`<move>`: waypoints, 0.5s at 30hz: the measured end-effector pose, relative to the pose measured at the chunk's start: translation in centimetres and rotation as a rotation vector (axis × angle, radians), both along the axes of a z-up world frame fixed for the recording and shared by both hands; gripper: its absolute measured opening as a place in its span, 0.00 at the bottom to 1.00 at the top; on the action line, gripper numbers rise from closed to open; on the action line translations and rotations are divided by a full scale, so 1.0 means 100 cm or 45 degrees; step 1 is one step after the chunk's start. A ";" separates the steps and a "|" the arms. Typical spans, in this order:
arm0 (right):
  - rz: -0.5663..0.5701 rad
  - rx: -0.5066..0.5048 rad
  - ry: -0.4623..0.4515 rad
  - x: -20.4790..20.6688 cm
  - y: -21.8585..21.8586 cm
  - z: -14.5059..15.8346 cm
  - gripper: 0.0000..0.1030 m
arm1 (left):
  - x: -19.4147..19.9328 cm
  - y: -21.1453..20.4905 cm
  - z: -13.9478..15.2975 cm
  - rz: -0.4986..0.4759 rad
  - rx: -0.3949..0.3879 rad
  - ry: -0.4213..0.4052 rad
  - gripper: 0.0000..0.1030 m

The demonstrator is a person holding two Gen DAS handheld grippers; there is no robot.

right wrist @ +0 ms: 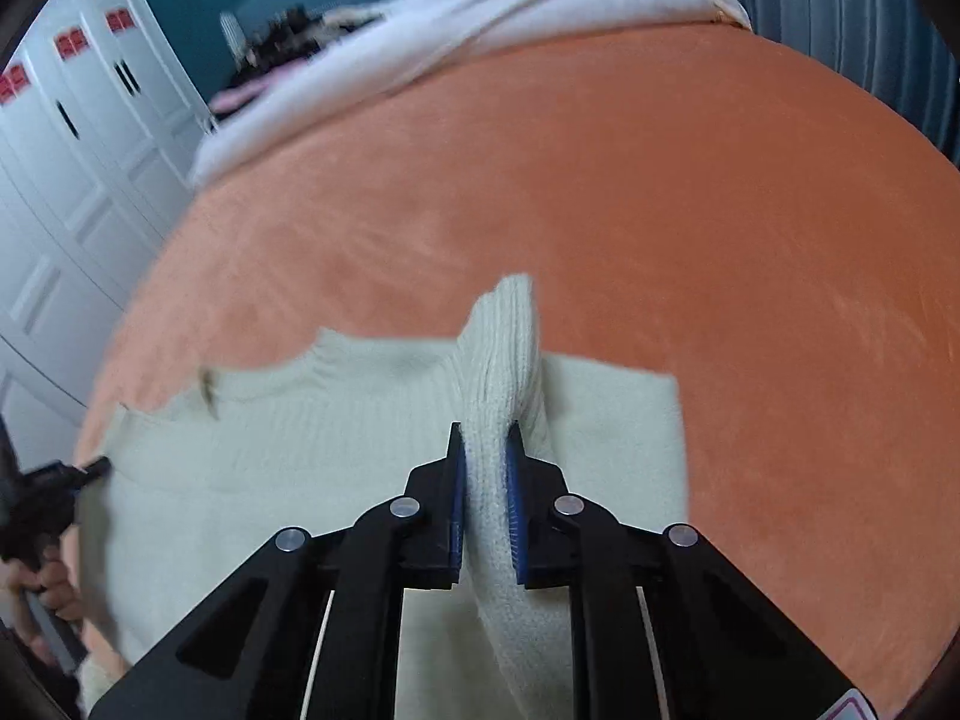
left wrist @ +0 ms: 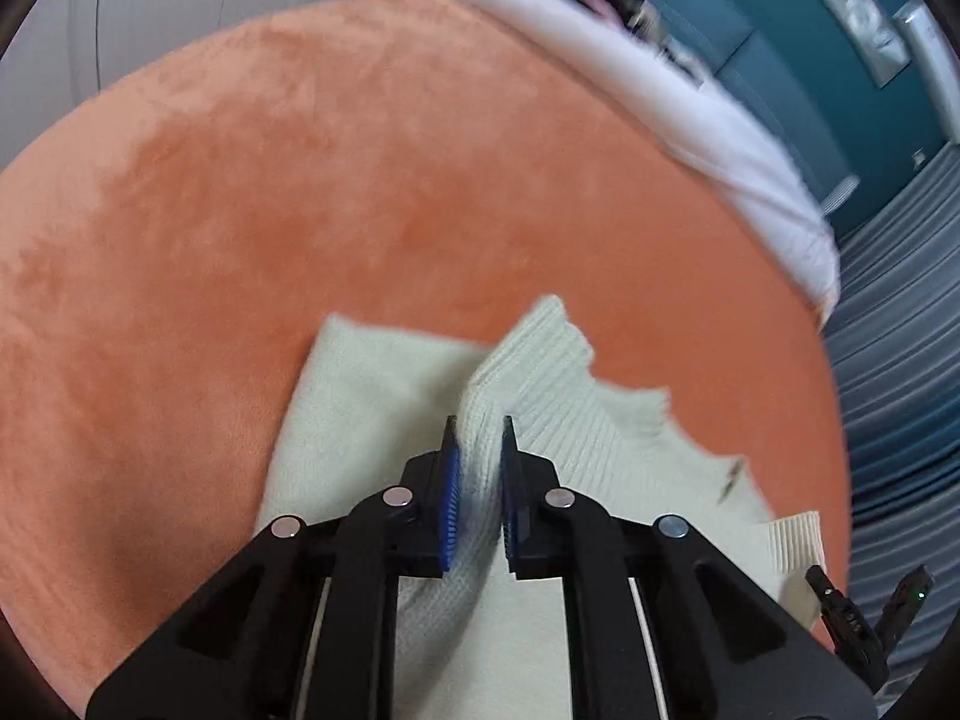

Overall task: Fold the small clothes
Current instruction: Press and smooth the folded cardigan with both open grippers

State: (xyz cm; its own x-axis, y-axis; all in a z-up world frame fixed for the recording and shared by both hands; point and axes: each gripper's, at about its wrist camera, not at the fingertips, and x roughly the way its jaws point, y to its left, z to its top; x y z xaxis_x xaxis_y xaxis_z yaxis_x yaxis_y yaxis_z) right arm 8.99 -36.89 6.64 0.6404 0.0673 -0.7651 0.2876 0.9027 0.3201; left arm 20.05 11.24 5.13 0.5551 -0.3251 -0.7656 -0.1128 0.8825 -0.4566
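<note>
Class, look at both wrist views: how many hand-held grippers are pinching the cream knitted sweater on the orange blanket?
2. The left hand-held gripper pinches a raised ribbed fold of the cream knitted sweater; the right hand-held gripper pinches another raised fold. Each also shows at the other view's edge.

Both wrist cameras look steeply down along their fingers, close above the cream sweater (left wrist: 372, 414) on the orange blanket (right wrist: 690, 192), which both views share.

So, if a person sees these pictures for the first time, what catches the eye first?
First, the orange blanket that fills both views. On it lies a cream knitted sweater, near the cameras. The left gripper and the right gripper each have their jaws shut on a pinched ridge of that knit, low in the middle.
</note>
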 end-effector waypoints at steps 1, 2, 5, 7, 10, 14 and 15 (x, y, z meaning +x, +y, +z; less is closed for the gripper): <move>-0.008 0.020 -0.071 -0.006 -0.004 0.015 0.11 | -0.002 0.001 0.007 0.000 0.016 -0.029 0.10; -0.033 0.026 -0.130 -0.013 -0.009 0.026 0.11 | -0.004 0.003 0.008 0.008 0.033 -0.035 0.10; -0.108 0.007 0.000 -0.006 -0.030 -0.006 0.11 | 0.005 0.006 -0.027 0.040 0.095 0.102 0.11; -0.103 0.032 0.238 0.007 -0.038 -0.061 0.10 | 0.004 0.008 -0.049 0.064 0.103 0.132 0.12; -0.138 0.050 0.169 -0.001 -0.036 -0.048 0.16 | -0.003 -0.001 -0.034 0.062 0.180 0.085 0.17; -0.185 -0.025 0.020 -0.023 -0.017 -0.001 0.23 | -0.025 -0.004 -0.003 0.079 0.227 -0.004 0.32; -0.145 -0.025 -0.006 -0.028 -0.006 0.006 0.23 | -0.035 -0.007 0.006 0.065 0.210 -0.043 0.34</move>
State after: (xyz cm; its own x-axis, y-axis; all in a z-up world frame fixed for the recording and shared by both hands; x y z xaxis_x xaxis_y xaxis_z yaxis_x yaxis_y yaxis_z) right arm 6.23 -37.52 7.23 0.6463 -0.0213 -0.7628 0.3875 0.8703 0.3040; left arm 16.54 10.54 5.78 0.5938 -0.1678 -0.7869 -0.1461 0.9393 -0.3106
